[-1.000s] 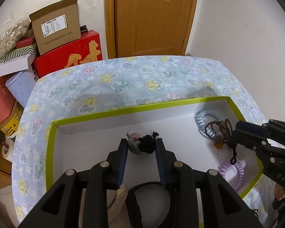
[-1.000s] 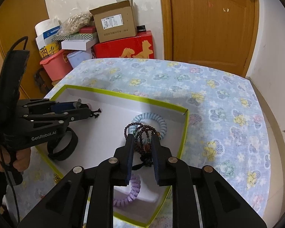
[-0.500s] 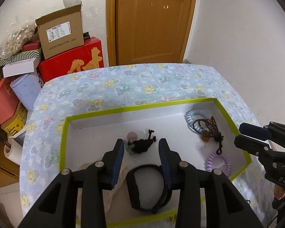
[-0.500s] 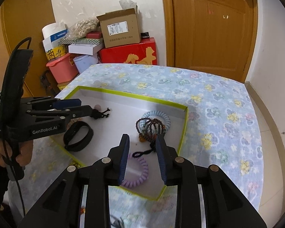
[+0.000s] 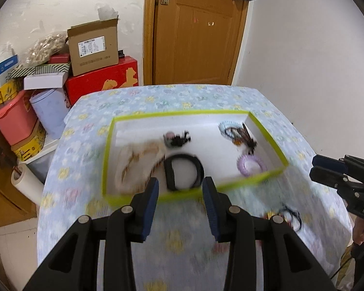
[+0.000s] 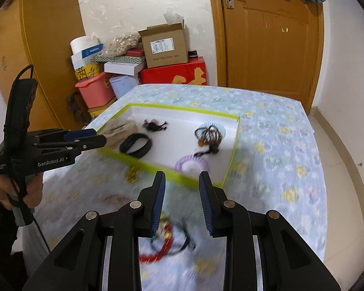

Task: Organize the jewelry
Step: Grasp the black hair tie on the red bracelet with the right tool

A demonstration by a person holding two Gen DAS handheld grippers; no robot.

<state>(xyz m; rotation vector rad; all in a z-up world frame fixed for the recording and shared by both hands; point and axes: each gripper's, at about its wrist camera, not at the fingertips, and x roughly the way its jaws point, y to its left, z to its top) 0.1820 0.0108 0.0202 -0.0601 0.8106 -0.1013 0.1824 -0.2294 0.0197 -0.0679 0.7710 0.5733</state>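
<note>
A white tray with a green rim [image 5: 182, 114] [image 6: 201, 115] sits on the flowered tablecloth. In it lie a black band [image 5: 184, 171] [image 6: 135, 145], a black hair tie with a pink piece [image 5: 176, 139] [image 6: 154, 125], a dark bead bracelet on a blue coil tie [image 5: 237, 133] [image 6: 209, 134], a purple coil tie [image 5: 251, 165] [image 6: 191, 163] and a beige item [image 5: 138, 160]. My left gripper [image 5: 180, 195] is open and empty, pulled back before the tray's near rim. My right gripper [image 6: 181, 195] is open and empty above a red bead string [image 6: 161, 243] on the cloth.
A small gold piece [image 6: 132, 174] and a brownish piece [image 6: 115, 198] lie on the cloth near the tray. Boxes, a red carton [image 5: 102, 82] and pink tubs are stacked behind the table on the left. A wooden door [image 5: 196, 31] stands behind.
Both grippers let go of their pieces in the tray, opened, and pulled back and up away from the tray. The hair tie and bead bracelet stay in the tray.
</note>
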